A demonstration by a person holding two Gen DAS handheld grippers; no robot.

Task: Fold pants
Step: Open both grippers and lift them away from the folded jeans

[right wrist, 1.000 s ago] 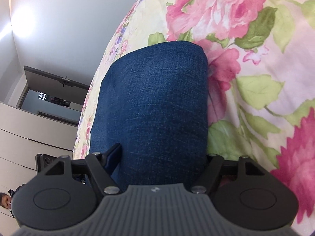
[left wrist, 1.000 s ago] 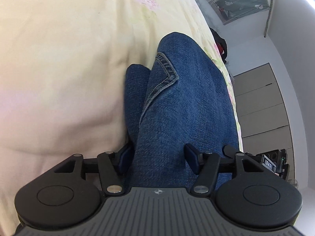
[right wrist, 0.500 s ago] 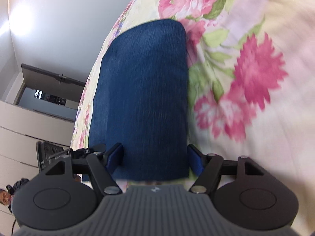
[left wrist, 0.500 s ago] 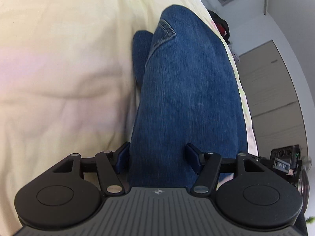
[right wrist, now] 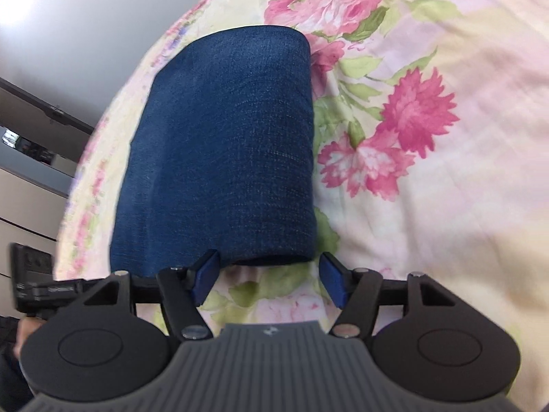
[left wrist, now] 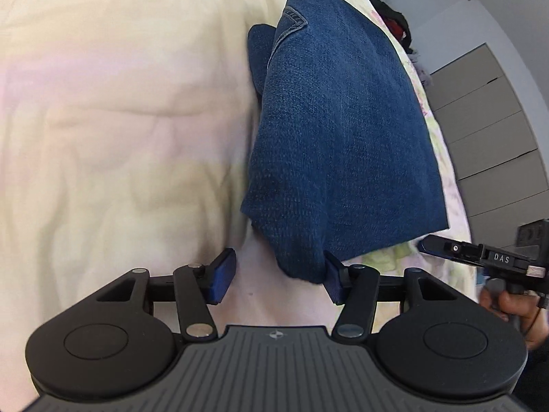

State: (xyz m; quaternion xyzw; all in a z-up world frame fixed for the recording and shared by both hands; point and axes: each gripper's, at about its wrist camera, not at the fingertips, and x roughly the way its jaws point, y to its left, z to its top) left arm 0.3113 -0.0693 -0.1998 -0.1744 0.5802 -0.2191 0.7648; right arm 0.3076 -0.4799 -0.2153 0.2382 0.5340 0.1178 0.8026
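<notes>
Fold made; your left tongs [left wrist: 274, 279] and right tongs [right wrist: 266, 279], lately narrowing, stand spread and empty off the jeans [left wrist: 336, 130]; next, check the edges

The letters "DAS" stand in white on the right tool's [left wrist: 442, 250] black body.

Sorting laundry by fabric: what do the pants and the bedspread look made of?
The pants look like denim: dark blue, matte, with a visible twill weave and a stitched pocket seam in the left wrist view. The bedspread looks like soft woven cotton or a blend: matte, wrinkled, printed with pink flowers; the fibre is uncertain.
</notes>
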